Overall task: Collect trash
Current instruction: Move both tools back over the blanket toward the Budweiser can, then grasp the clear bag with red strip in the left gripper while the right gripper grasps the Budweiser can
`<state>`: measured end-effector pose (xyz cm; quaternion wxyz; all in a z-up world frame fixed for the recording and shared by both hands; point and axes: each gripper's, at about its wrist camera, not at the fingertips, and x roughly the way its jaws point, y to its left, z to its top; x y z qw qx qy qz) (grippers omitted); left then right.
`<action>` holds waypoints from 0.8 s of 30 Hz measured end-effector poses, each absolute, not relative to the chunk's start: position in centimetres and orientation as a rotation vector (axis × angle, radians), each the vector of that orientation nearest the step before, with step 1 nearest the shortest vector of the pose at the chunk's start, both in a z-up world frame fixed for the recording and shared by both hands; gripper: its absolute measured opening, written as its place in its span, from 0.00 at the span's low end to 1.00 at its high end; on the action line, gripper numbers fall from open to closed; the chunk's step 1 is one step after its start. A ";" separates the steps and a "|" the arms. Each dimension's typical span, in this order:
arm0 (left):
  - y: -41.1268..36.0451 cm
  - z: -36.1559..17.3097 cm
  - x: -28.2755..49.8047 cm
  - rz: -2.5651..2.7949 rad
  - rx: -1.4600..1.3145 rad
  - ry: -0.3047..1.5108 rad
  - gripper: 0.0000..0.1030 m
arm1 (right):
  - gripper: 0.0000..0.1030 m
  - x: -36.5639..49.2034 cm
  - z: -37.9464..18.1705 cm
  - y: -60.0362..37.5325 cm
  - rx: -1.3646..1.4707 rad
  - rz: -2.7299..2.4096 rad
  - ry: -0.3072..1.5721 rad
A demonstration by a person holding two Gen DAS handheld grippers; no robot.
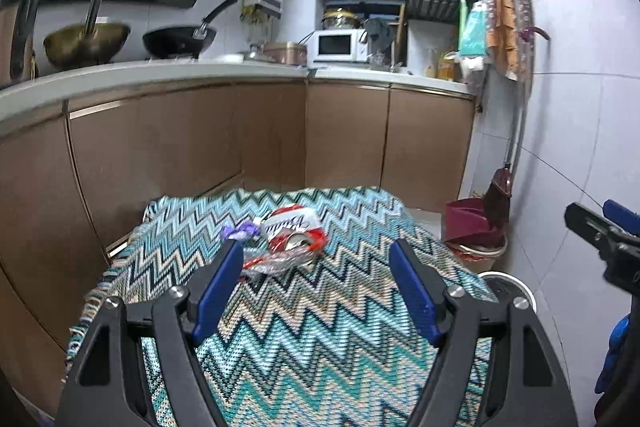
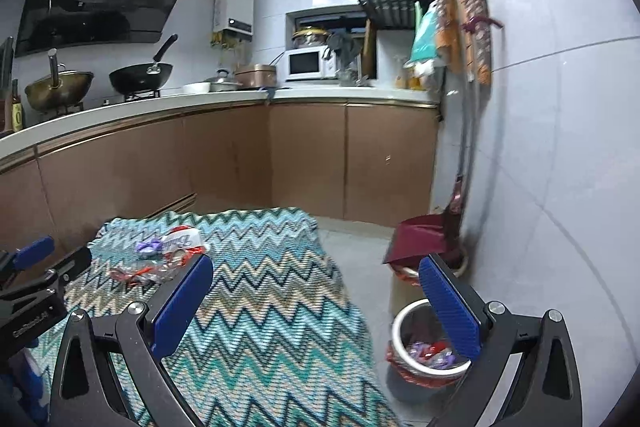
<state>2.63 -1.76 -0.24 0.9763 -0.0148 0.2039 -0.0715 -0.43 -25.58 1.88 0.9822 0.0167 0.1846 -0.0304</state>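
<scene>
Lying near the far end of the zigzag cloth (image 1: pixel 304 339), the crushed red can (image 1: pixel 294 229), clear wrapper (image 1: pixel 272 263) and what seems a purple scrap (image 1: pixel 240 230) are faced by both empty, wide-spread grippers (image 1: pixel 316 279) (image 2: pixel 316 301), the bin (image 2: pixel 430 343) being kept close at right.

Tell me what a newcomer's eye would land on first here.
The zigzag cloth fills the foreground, with a crushed red can and clear wrappers heaped at its far end. Both claws are open and empty: the left claw faces the heap, the right claw hangs toward the bin on the floor right of the cloth.
</scene>
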 end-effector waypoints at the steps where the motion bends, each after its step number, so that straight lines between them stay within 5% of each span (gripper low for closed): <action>1: -0.9 -0.7 3.2 -0.137 -0.042 0.421 0.72 | 1.00 0.3 1.6 -25.6 0.048 -0.037 0.383; 11: 6.0 -5.9 8.9 -0.133 -0.101 0.559 0.71 | 0.99 8.7 -2.6 -22.8 0.119 0.185 0.550; 24: 8.5 -10.2 16.0 -0.296 -0.137 0.659 0.62 | 0.74 17.7 -8.5 -18.4 0.152 0.392 0.760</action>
